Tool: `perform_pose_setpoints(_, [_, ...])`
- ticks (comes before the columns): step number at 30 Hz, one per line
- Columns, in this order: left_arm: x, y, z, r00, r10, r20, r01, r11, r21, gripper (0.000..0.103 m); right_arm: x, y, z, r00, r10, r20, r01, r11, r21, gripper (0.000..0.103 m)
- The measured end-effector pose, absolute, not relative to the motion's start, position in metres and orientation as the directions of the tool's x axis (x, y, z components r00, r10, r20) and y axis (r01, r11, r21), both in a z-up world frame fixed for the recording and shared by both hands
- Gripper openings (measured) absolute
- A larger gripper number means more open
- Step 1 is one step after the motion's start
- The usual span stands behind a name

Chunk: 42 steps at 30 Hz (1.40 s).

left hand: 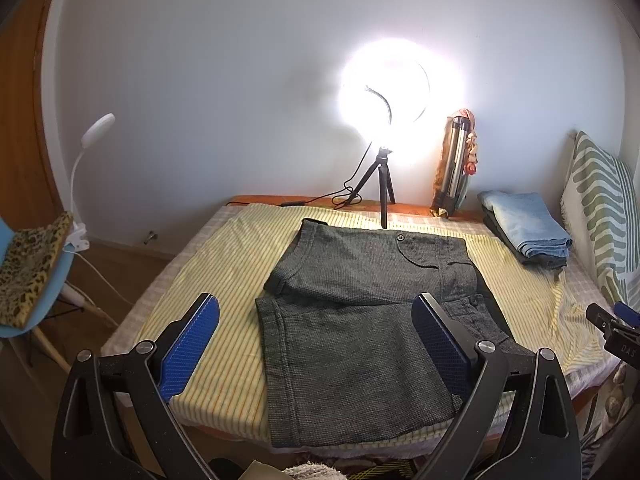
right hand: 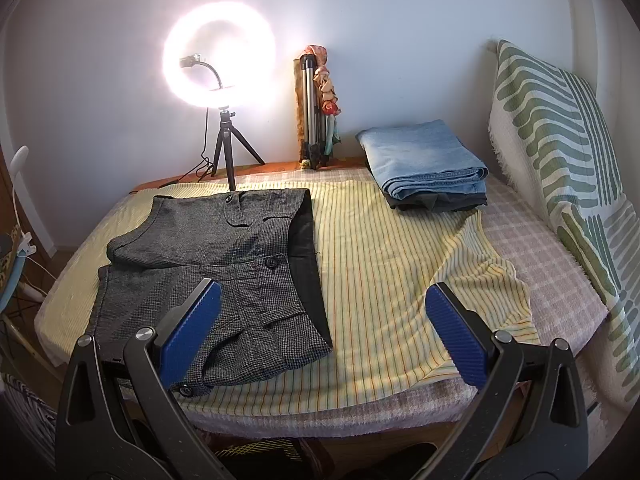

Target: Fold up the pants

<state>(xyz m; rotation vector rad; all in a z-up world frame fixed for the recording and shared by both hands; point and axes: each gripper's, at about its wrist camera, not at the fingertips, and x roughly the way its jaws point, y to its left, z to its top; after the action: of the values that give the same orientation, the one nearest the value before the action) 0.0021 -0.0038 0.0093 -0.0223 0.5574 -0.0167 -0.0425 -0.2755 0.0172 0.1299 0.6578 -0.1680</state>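
Observation:
Grey checked shorts (left hand: 360, 320) lie flat on the yellow striped cloth (left hand: 224, 264) over the bed, waistband to the right and legs to the left. They also show in the right wrist view (right hand: 208, 264). My left gripper (left hand: 316, 344) is open and empty, held above the near leg of the shorts. My right gripper (right hand: 324, 336) is open and empty, held above the striped cloth (right hand: 384, 248) just right of the waistband. Part of the right gripper shows at the right edge of the left wrist view (left hand: 616, 332).
A stack of folded jeans (right hand: 428, 164) lies at the far right of the bed. A lit ring light on a small tripod (right hand: 226, 148) stands at the far edge, beside a folded tripod (right hand: 314, 108). A patterned pillow (right hand: 560, 140) leans on the right. A blue chair (left hand: 28, 276) stands left.

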Motion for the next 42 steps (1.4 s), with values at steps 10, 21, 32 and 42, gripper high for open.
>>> perform_pose_setpoints(10, [-0.0013, -0.005, 0.0084, 0.853, -0.021, -0.522, 0.008, 1.0, -0.027, 0.097, -0.0438, -0.2743, 0.0197, 0.78, -0.109, -0.616, 0.193, 0.979, 0.071, 0.103])
perform_pose_setpoints(21, [-0.0047, -0.0065, 0.0081, 0.855, -0.025, -0.517, 0.013, 1.0, -0.026, 0.097, -0.0441, -0.2755, 0.0203, 0.78, -0.11, -0.616, 0.193, 0.979, 0.07, 0.103])
perform_pose_setpoints(32, [-0.0025, -0.0076, 0.0068, 0.852, -0.033, -0.522, 0.02, 0.999, -0.03, 0.097, -0.0442, -0.2755, 0.02, 0.778, -0.106, -0.62, 0.194, 0.978, 0.075, 0.103])
perform_pose_setpoints(42, [-0.0014, -0.0074, 0.0053, 0.848, -0.039, -0.529, 0.025, 0.999, -0.035, 0.097, -0.0442, -0.2759, 0.0191, 0.778, -0.101, -0.621, 0.192, 0.978, 0.081, 0.103])
